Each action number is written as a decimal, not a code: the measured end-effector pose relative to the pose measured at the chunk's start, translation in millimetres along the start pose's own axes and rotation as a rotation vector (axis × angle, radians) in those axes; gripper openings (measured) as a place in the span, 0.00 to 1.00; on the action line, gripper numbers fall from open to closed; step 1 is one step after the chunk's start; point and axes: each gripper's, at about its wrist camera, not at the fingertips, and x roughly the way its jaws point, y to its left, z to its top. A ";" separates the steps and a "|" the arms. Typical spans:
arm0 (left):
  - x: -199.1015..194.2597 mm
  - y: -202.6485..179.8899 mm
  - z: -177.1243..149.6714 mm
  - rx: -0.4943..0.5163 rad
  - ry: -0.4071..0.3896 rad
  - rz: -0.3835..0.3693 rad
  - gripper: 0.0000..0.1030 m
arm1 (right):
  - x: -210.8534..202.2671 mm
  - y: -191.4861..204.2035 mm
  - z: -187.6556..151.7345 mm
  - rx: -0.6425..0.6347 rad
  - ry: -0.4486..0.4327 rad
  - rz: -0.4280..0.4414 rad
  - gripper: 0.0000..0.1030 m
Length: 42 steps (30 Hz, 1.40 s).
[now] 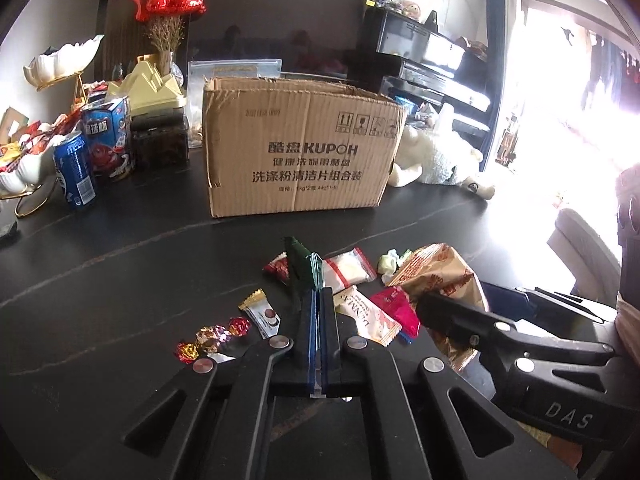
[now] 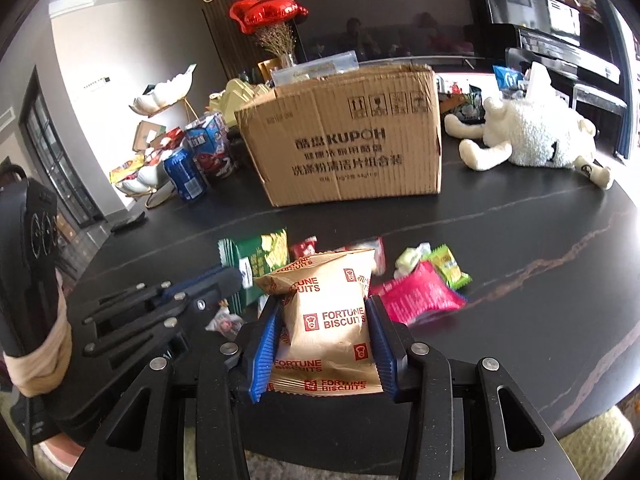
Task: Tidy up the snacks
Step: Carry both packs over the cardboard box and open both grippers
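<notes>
- Tabletop: dark stone-look surface with pale veining, carrying clutter along its far edge and loose snacks near the middle.
- Room: a dark screen behind the table, a black piano at far right, red foil balloons at far left, strong daylight from the right.
- Cardboard box: open-topped, upright at the far centre of the table; its contents cannot be seen from either view.
- White tiered dish: far left, holding assorted wrapped sweets; a blue can and a blue carton stand just beside it.
- White plush toy: lying to the right of the box.
- Loose snacks: pink packet, green sachet, foil-wrapped candies, all on the table in front of the box.
- Left gripper: jaws together, clamped on a green packet held edge-up above the table.
- Right gripper: blue pads pressed on either side of a tan biscuit bag, lifted clear of the surface.
</notes>
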 end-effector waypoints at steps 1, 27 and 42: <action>-2.5 0.4 2.5 0.001 -0.007 0.000 0.03 | -1.4 0.3 2.8 0.002 -0.002 0.001 0.43; -47.2 3.5 107.1 0.097 -0.229 0.042 0.03 | -19.9 13.8 110.1 -0.014 -0.197 -0.002 0.43; -12.3 15.6 166.8 0.166 -0.251 0.075 0.03 | 20.7 3.7 181.5 -0.052 -0.197 -0.027 0.43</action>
